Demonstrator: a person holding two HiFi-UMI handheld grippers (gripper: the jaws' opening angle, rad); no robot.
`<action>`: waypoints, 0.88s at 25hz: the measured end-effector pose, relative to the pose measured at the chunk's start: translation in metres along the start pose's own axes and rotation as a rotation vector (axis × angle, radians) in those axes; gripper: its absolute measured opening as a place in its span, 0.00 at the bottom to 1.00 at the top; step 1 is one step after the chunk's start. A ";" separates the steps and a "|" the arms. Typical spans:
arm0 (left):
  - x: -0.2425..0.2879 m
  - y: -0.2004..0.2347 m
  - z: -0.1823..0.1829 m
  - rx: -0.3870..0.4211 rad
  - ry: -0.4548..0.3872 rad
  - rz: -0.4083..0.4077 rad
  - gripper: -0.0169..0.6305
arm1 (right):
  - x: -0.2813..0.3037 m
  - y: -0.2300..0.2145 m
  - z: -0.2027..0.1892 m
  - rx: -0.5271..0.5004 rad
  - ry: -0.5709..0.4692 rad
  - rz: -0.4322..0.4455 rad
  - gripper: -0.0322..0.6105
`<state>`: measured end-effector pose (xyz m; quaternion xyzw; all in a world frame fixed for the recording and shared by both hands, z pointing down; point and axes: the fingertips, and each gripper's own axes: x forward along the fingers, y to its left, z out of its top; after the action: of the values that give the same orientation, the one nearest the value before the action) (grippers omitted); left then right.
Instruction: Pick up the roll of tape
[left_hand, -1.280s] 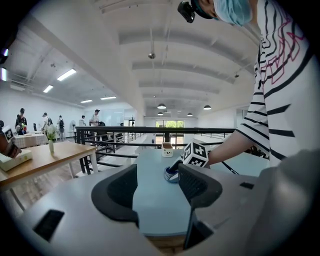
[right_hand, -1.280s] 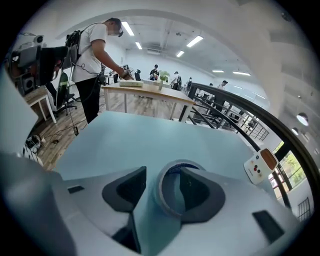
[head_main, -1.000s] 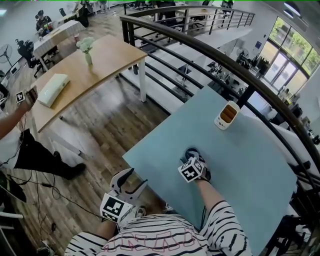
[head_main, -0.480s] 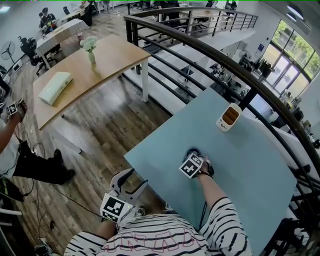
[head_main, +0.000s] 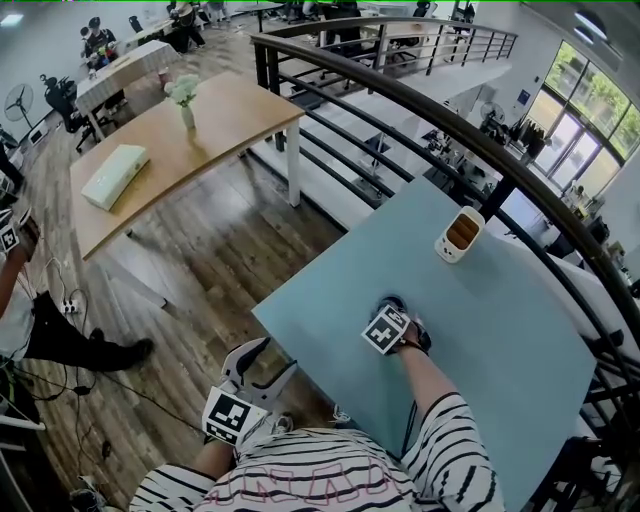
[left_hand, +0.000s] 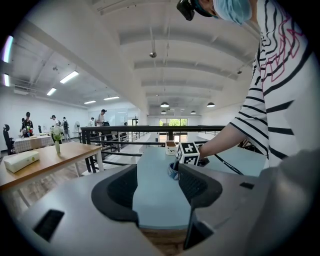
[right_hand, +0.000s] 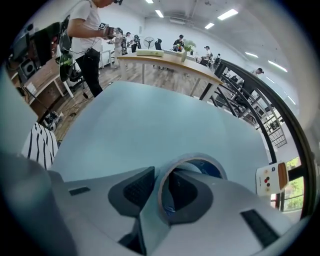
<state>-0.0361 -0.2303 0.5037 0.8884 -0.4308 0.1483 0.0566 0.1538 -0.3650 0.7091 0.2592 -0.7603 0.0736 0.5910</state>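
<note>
The roll of tape (right_hand: 195, 159), grey outside and blue inside, lies on the pale blue table (right_hand: 150, 120). My right gripper (right_hand: 161, 176) points steeply down over it and its jaws are closing on the roll's wall. One finger is in the hole, the other outside, and both pads look pressed to the wall. In the head view only a blue edge of the tape (head_main: 388, 303) peeks out from under the right gripper (head_main: 392, 314). My left gripper (head_main: 265, 362) hangs open and empty off the table's near-left edge. From the left gripper (left_hand: 157, 186) view the tape (left_hand: 173, 171) shows far ahead.
A small white device with an orange top (head_main: 460, 232) stands further back on the table (head_main: 500, 340). A dark railing (head_main: 480, 140) runs behind it. To the left are a wooden table (head_main: 200, 135) with a vase and a box, and a standing person (head_main: 15, 300).
The right gripper's marker cube has shifted slightly and rolled over the tape. The left gripper has stayed put. The person at the left edge has moved further out of view.
</note>
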 end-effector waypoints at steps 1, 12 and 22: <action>-0.001 0.000 0.000 0.002 0.000 0.001 0.39 | -0.002 -0.001 0.001 0.016 -0.017 -0.010 0.21; -0.003 -0.001 0.000 0.023 0.001 -0.028 0.39 | -0.039 -0.007 0.016 0.217 -0.281 -0.147 0.19; -0.008 -0.005 0.007 0.064 -0.032 -0.071 0.39 | -0.120 0.006 0.029 0.398 -0.538 -0.283 0.18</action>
<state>-0.0356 -0.2224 0.4944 0.9068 -0.3948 0.1456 0.0265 0.1461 -0.3356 0.5897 0.4820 -0.8159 0.0668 0.3122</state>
